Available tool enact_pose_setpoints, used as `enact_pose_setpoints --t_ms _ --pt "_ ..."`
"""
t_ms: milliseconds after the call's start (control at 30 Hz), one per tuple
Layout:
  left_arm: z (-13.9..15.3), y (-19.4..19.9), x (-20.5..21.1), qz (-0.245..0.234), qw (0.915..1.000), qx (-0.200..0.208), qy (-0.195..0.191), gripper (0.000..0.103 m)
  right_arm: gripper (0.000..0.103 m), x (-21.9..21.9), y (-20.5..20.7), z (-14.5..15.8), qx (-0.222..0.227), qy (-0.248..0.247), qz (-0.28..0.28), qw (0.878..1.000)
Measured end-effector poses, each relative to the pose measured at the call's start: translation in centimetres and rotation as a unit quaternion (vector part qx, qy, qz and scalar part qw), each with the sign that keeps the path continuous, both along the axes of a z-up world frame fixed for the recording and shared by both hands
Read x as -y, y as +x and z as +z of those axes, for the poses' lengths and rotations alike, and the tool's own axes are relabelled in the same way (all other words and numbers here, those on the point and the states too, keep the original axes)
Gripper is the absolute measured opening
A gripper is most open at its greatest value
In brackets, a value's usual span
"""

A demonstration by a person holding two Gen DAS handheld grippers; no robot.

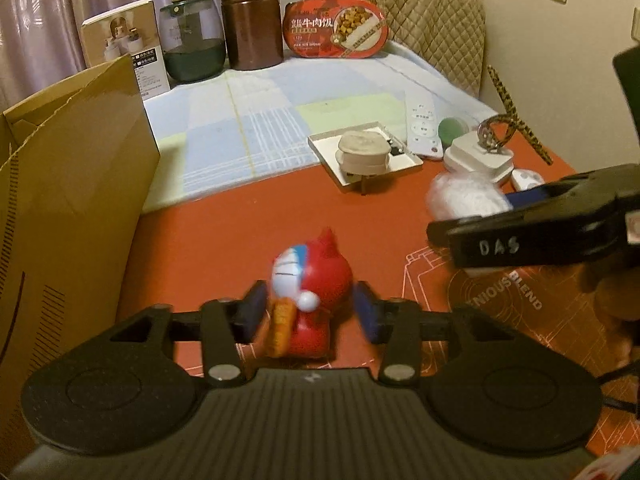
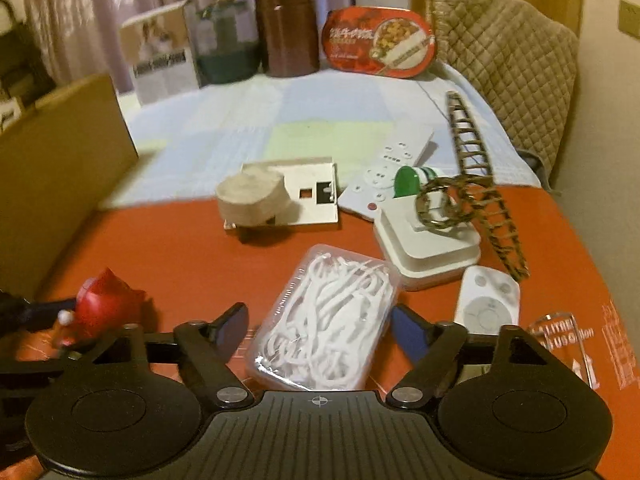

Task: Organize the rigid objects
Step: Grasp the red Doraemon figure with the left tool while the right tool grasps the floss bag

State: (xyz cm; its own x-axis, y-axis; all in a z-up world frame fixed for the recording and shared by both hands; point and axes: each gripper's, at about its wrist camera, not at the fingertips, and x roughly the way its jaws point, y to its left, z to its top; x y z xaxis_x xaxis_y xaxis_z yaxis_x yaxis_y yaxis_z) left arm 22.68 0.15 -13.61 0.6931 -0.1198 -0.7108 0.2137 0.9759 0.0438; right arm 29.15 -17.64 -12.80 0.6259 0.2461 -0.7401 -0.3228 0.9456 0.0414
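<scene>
Left gripper (image 1: 310,312) spread around red figurine (image 1: 310,292), right gripper (image 2: 320,330) spread around floss-pick box (image 2: 324,320), both left of cardboard box (image 1: 68,200) reversed: box left of figurine.

1. The left gripper (image 1: 310,312) was low over the tabletop, its jaws wide apart and touching nothing.
2. The right gripper (image 2: 320,330) was low too, jaws wide apart, just beside the left one.
</scene>
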Motion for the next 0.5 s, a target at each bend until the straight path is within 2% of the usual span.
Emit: enact_pose_setpoints --t_ms 33,333,400,433,467,500 --pt "0.0 0.0 0.0 -0.002 1.0000 0.003 0.000 0.059 0.055 0.0 -0.1 -0.1 -0.001 -0.004 0.006 1.000" --pt "-0.3 0.3 1.0 -0.031 0.9994 0.009 0.013 0.059 0.054 1.3 -1.5 -0.2 0.000 0.002 0.011 1.000" --pt "-0.5 0.5 1.2 -0.034 0.9993 0.005 0.015 0.054 0.054 1.3 -1.8 -0.1 -0.001 0.004 0.011 1.000" --pt "-0.6 0.5 1.2 -0.034 0.9992 0.001 0.018 0.045 0.054 1.4 -2.0 -0.1 -0.001 0.006 0.011 1.000" --pt "-0.8 0.6 1.3 -0.032 0.9992 -0.002 0.026 0.040 0.054 1.6 -2.1 0.0 0.000 0.007 0.010 1.000" --pt "-0.9 0.5 1.2 -0.031 0.9992 -0.002 0.026 0.040 0.053 1.7 -2.2 0.1 0.001 0.008 0.009 1.000"
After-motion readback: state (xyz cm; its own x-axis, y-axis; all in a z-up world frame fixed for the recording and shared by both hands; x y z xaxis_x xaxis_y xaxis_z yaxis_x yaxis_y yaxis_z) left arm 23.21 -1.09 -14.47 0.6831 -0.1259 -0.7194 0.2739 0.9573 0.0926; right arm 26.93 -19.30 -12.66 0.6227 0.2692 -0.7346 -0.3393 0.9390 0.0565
